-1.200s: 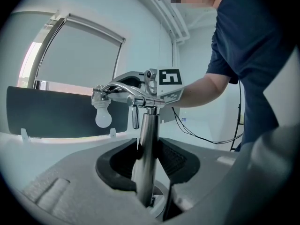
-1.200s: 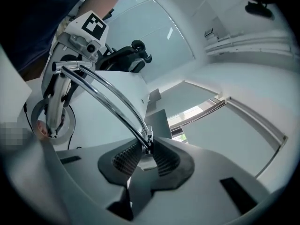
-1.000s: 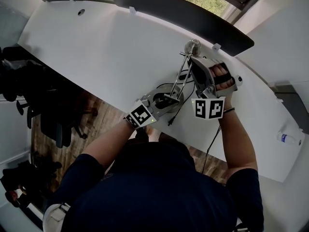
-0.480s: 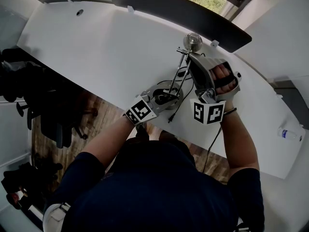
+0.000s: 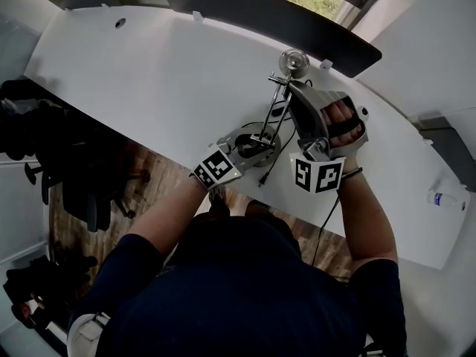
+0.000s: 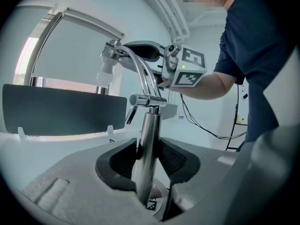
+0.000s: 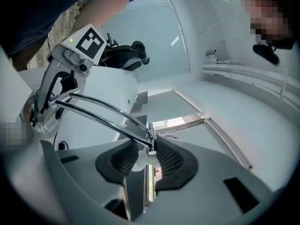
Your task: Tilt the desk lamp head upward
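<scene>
A: Closest in, the person's shoulders cover the front edge of the desk. The lamp's foot is buried under the left gripper, so I can't make out its shape.

B: That gripper's clamped hard, with both pads squeezing the chrome post low down.

A: So the desk lamp stands by the desk's near edge, right of middle. Its twin chrome rods climb away to a small round head.

B: The right gripper is up at that top joint with its jaws opening. There's a white stub between the pads and a gap showing on one side.

A: Its own camera barely sees the head, and I can't call the tilt. Furthest out, a dark panel lines the desk's back edge.
</scene>
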Available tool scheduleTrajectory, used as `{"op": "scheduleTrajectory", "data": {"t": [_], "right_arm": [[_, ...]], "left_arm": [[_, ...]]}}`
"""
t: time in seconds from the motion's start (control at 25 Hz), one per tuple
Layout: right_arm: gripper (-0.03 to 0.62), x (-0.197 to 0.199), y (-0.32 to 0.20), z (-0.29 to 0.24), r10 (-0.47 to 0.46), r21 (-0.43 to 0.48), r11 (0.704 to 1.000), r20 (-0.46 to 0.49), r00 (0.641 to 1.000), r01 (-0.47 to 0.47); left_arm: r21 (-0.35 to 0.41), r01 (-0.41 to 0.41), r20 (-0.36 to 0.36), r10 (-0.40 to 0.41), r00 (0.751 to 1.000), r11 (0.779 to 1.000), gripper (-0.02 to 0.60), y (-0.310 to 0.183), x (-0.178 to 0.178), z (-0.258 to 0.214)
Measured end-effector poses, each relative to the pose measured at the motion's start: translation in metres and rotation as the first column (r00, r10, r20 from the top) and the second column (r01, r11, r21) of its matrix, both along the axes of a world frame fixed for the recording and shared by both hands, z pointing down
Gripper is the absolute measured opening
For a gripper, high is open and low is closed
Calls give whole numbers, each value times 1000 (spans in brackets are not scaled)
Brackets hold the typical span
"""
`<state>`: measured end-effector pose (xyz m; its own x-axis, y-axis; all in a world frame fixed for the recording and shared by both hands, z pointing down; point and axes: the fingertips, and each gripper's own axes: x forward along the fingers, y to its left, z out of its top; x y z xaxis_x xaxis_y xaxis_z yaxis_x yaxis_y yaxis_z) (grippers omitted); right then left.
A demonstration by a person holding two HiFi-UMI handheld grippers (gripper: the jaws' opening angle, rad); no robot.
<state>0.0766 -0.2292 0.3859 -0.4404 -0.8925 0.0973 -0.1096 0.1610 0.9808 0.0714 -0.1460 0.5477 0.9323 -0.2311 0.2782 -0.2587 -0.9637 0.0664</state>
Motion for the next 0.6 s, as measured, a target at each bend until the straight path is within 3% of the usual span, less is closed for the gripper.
{"op": "scheduleTrajectory", "data": {"t": [0.16,0.36,0.52,0.6], "right_arm": [[122,1,-4,4,13,-5,1000,-33,999,-14],[126,4,-5,9,31,-26,999,-37,999,-32],[196,11,-1,16,68,-68,995,-30,997,-70],[198,17,6,16,100,-94,991,-5,995,-100]], "left_arm": [[17,21,21,-21,1000,1000,137,-1,0,2],[104,11,109,-22,994,994,137,0,1,4],[109,23,135,-38,990,994,140,0,-8,4],[96,39,136,-52,989,995,144,1,-16,3]]}}
